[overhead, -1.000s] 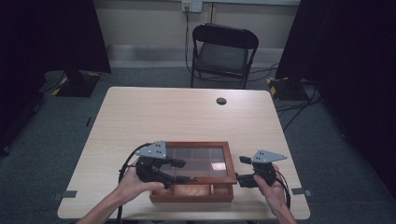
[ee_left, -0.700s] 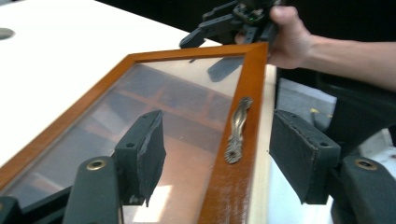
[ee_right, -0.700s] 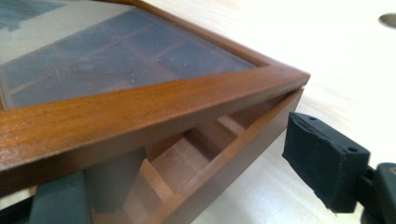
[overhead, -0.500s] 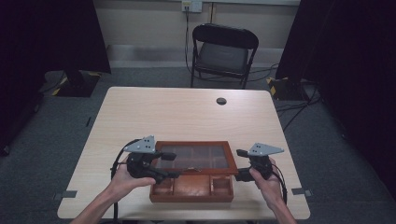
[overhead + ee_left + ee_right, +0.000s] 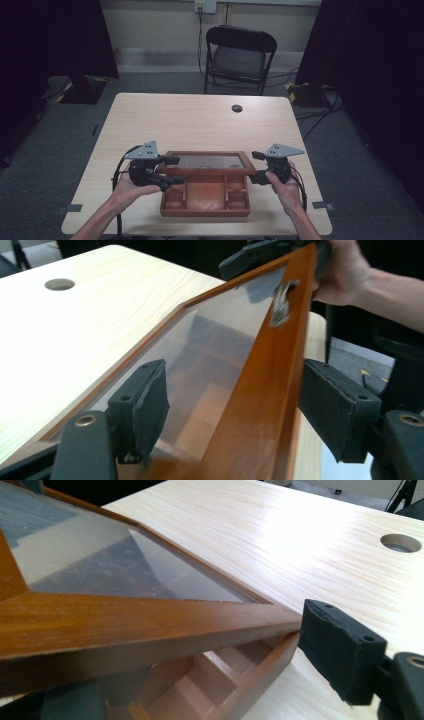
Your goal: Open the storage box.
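Nearest me, at the bottom of the high view, my two forearms come in and meet the wooden box [image 5: 205,200], which sits at the near edge of the table [image 5: 200,120], lower centre of the frame. Its compartments lie open toward me, and its glass-paned lid [image 5: 210,162] is raised on the far side, tilted up.

My left tongs [image 5: 172,170] sit at the lid's left end. In the left gripper view the lid's wooden rail [image 5: 265,390] runs up between the two pads [image 5: 145,405]; they have just been opening, and I see gaps on both sides, so they straddle the rail without pressing it. A small metal clasp [image 5: 280,305] hangs on that rail, toward the upper right of that frame.

My right tongs [image 5: 255,166] are at the lid's right corner and have just been closing a little. In the right gripper view the lid's corner [image 5: 270,617] comes just beside the one pad [image 5: 340,650] that I see, at the lower right; I cannot tell whether it is gripped.

Beyond the box the table is bare pale wood up to a round cable hole [image 5: 237,108] near its far edge. Past the table stands a black folding chair [image 5: 240,55] against the wall, upper centre, with cables [image 5: 320,107] on the floor at the right.
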Available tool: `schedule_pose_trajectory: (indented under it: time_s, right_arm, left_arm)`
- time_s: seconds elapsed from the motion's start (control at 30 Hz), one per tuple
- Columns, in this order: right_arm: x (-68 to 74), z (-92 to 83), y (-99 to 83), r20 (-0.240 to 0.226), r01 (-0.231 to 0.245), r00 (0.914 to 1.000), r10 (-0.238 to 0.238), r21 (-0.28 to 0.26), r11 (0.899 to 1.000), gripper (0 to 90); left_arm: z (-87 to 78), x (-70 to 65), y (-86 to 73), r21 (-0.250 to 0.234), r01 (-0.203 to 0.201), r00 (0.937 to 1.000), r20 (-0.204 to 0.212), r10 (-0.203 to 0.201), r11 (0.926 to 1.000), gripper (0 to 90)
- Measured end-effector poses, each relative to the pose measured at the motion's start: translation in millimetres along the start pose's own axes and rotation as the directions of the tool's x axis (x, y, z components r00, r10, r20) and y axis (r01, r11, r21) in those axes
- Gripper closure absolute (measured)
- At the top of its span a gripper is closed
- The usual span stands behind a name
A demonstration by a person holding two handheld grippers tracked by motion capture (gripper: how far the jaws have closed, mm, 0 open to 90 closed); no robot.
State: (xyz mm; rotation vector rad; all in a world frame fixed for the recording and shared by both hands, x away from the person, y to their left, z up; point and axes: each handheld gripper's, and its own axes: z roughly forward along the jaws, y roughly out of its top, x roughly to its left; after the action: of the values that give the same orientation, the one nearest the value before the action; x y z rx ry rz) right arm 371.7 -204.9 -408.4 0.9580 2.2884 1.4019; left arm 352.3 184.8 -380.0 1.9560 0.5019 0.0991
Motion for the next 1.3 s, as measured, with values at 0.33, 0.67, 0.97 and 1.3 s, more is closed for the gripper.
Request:
schedule_pose_trajectory:
  time_s: [0.33,0.67,0.97,1.3]
  right_arm:
    - [-3.3,6.1,3.9,-0.034,-0.04,0.9987,0.04,-0.005,0.999,21.8]
    - [-4.4,7.0,11.0,-0.041,-0.042,0.9983,0.042,0.0,0.999,25.6]
    - [-8.0,9.0,16.3,-0.07,-0.056,0.9961,0.054,-0.018,0.998,33.9]
    - [-12.6,13.3,18.8,-0.102,-0.072,0.9925,0.068,-0.042,0.997,35.6]
  left_arm:
    - [-5.9,11.2,-5.3,-0.028,0.031,0.9987,-0.04,-0.032,0.9991,31.9]
    - [-6.8,22.0,-9.9,-0.047,0.039,0.9953,-0.087,-0.043,0.9981,31.0]
    - [-12.2,31.4,-13.4,-0.074,0.059,0.9879,-0.139,-0.068,0.9956,33.1]
    - [-10.5,47.7,-20.3,-0.079,0.091,0.9806,-0.167,-0.103,0.9927,43.8]
